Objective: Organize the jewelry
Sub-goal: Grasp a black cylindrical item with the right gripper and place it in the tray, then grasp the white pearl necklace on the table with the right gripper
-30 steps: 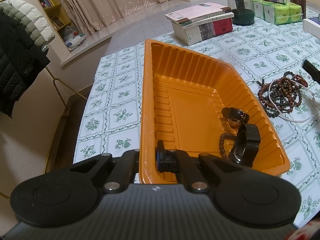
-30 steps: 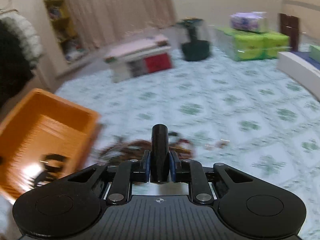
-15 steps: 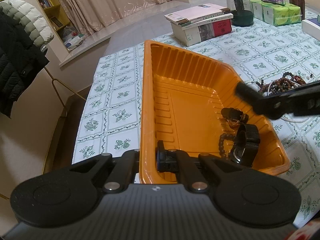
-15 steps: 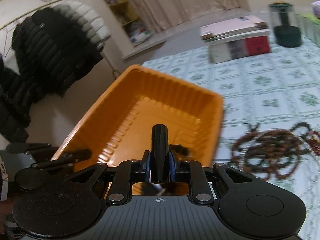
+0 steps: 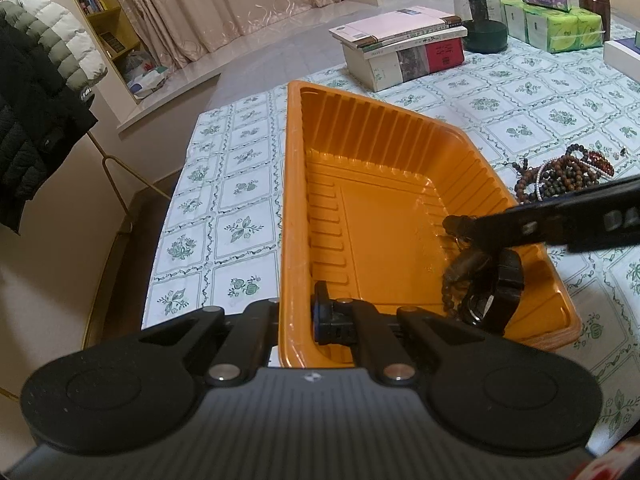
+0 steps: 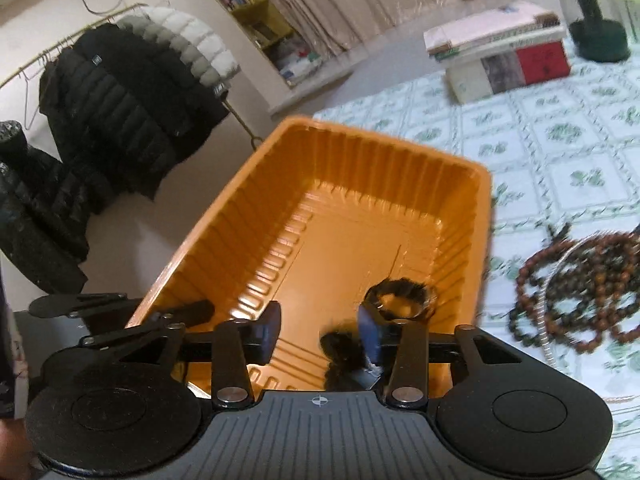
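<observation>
My left gripper [image 5: 298,320] is shut on the near rim of the orange tray [image 5: 294,200]. My right gripper [image 6: 320,336] hangs over the tray's near right corner with its jaws opening. A dark, blurred piece [image 6: 344,356] sits loose between them, close to the right pad. Just ahead of it a black ring-shaped bracelet [image 6: 400,300] lies in the tray. In the left wrist view the right gripper [image 5: 460,226] reaches in from the right above a black band [image 5: 506,280] and a string of dark beads [image 5: 450,292]. A pile of brown bead strings [image 5: 560,176] lies on the tablecloth beside the tray.
A stack of books [image 5: 404,52], a green jar [image 5: 480,20] and green tissue packs [image 5: 556,28] stand at the table's far side. The table's left edge [image 5: 176,200] drops to the floor. Dark padded coats [image 6: 120,112] hang on a rack beyond it.
The right gripper swung left from above the bead pile to over the tray, then parted its jaws from the black piece it held. The left gripper kept still on the rim.
</observation>
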The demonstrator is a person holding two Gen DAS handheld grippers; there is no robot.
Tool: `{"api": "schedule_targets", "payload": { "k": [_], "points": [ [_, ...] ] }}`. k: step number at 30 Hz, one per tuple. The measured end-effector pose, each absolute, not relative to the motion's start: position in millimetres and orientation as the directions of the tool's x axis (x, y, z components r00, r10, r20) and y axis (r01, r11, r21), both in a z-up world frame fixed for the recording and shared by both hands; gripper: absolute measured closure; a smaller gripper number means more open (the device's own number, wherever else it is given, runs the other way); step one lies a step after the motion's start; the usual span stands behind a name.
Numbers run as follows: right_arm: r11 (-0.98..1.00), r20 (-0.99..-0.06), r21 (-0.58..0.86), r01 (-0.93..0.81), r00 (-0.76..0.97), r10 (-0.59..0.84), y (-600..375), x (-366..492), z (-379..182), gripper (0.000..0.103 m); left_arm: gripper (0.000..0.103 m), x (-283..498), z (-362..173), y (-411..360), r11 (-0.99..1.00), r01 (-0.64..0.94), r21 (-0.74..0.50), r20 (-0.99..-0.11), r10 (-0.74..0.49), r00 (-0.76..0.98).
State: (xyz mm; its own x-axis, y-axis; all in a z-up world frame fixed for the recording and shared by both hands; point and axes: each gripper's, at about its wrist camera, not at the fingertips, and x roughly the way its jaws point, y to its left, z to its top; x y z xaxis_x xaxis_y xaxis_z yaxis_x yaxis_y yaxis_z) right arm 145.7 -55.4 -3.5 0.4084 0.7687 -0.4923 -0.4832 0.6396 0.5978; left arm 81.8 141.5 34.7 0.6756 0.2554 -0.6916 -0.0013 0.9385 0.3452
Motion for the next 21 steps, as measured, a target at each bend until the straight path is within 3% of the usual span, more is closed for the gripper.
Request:
{"api": "schedule_targets", "payload": {
  "k": [5, 12, 21],
  "points": [
    [0.726, -0.519, 0.519, -0.451, 0.509, 0.687, -98, 136, -4, 0.059, 0.101, 82, 34, 141, 0.939, -0.002, 0.343, -0.691, 0.254, 0.676],
    [0.872, -0.616, 0.405, -0.277, 0.622, 0.484, -179, 128, -31, 0.059, 0.101, 81, 34, 141, 0.940, -0.002, 0.342, -0.692, 0.254, 0.676],
    [0.949, -0.681, 0.279, -0.148, 0.666, 0.304, -241, 141, -49, 0.059, 0.101, 81, 34, 141, 0.937, -0.002, 0.349, -0.691, 0.259, 0.675]
  ]
}}
